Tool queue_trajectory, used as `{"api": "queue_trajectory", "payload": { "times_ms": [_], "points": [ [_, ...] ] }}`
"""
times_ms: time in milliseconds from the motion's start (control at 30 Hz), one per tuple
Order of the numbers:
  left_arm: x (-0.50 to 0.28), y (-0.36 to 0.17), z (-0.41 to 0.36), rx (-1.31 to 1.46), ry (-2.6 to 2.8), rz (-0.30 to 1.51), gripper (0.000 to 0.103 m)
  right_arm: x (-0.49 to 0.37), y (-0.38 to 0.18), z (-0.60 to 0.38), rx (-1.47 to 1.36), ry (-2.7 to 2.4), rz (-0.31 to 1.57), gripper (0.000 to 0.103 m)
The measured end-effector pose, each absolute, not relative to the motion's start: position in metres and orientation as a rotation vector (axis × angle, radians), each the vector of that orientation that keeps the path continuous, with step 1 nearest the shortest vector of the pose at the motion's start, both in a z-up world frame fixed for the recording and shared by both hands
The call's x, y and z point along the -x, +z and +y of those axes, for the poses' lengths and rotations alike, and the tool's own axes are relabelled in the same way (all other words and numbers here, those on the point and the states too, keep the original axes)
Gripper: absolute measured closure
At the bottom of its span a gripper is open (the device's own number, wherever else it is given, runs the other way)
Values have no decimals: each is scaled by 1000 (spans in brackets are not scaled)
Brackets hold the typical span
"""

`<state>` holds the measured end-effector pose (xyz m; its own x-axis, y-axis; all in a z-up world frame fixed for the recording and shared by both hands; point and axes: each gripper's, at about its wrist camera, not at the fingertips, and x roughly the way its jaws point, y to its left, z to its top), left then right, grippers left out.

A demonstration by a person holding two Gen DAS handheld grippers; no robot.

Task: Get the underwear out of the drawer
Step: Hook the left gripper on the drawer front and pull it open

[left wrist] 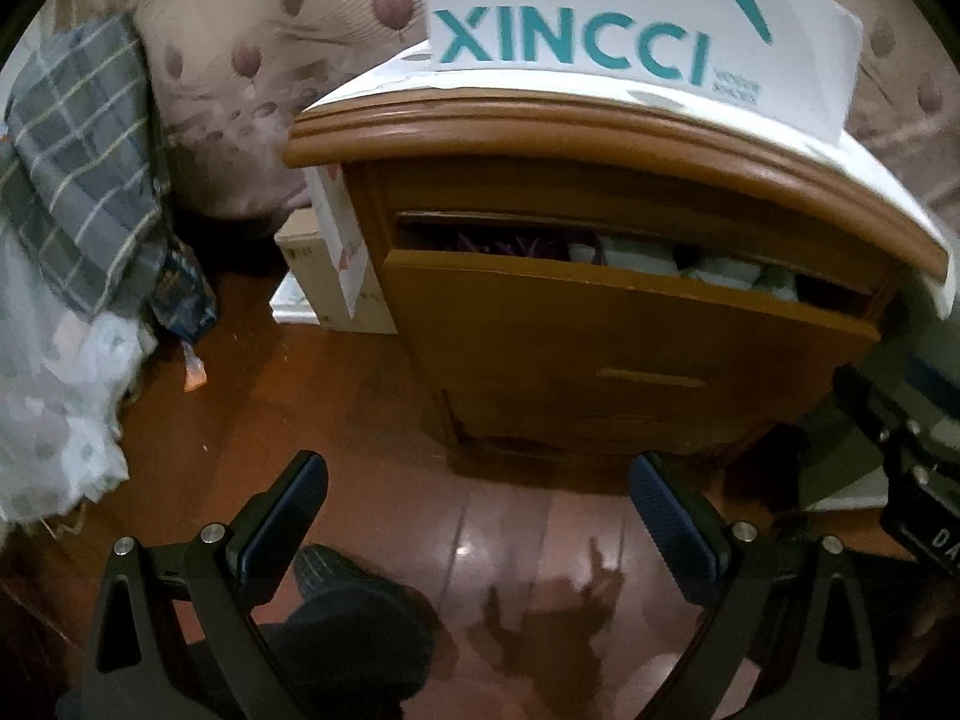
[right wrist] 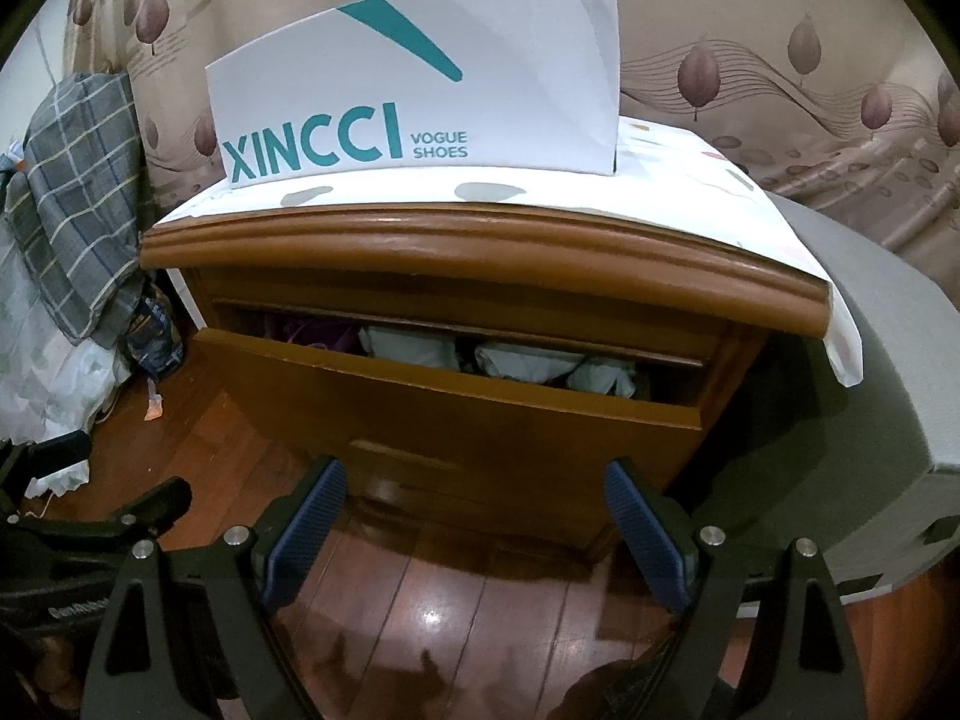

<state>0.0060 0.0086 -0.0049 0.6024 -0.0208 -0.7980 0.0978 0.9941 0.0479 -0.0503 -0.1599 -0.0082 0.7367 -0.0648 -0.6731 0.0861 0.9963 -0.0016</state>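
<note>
Because the top drawer of the brown wooden bedside cabinet (left wrist: 630,324) stands only partly pulled out, the step in hand is reaching into a narrow gap, and that asks for care. In the left wrist view, the left gripper (left wrist: 477,519) hangs in front of the cabinet, low over the glossy wooden floor (left wrist: 528,546), its blue-padded fingers spread wide and holding nothing. Inside the drawer, a dark purple garment (left wrist: 498,243) lies toward the cabinet's left end and pale folded fabric bundles (left wrist: 660,261) toward its right; which of these is the underwear I cannot tell for sure. A white shoe box with teal lettering (left wrist: 600,30) stands on the cabinet's cloth-covered top.

In the right wrist view, the right gripper (right wrist: 474,507) is also spread and empty, just in front of the drawer front and below its rim. The purple garment (right wrist: 321,333) and the pale bundles (right wrist: 528,363) show through the gap under the cabinet's moulded edge. The left gripper sits off to the cabinet's left. Likely the drawer should be drawn further out first, then one gripper lowered from above with fingers apart, pinching a single fold of fabric rather than several.
</note>
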Motion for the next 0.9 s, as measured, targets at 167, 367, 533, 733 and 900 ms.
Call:
{"api": "queue_trajectory", "payload": {
  "times_ms": [167,367,533,733,900],
  "points": [
    [-12,1,19,39,-82,927,3,54,-3,-171,-62,-106,716,13],
    [-42,-7,27,306,-126,981,3,64,14,-188,-91,-163,641,13],
    [-62,-18,26,532,-165,981,3,64,17,-201,-135,-170,645,13],
    [-83,-53,37,826,-135,1011,3,66,19,-208,-163,-173,639,13],
    [-94,-62,53,942,-103,990,3,65,19,-213,-196,-159,649,13]
  ]
}}
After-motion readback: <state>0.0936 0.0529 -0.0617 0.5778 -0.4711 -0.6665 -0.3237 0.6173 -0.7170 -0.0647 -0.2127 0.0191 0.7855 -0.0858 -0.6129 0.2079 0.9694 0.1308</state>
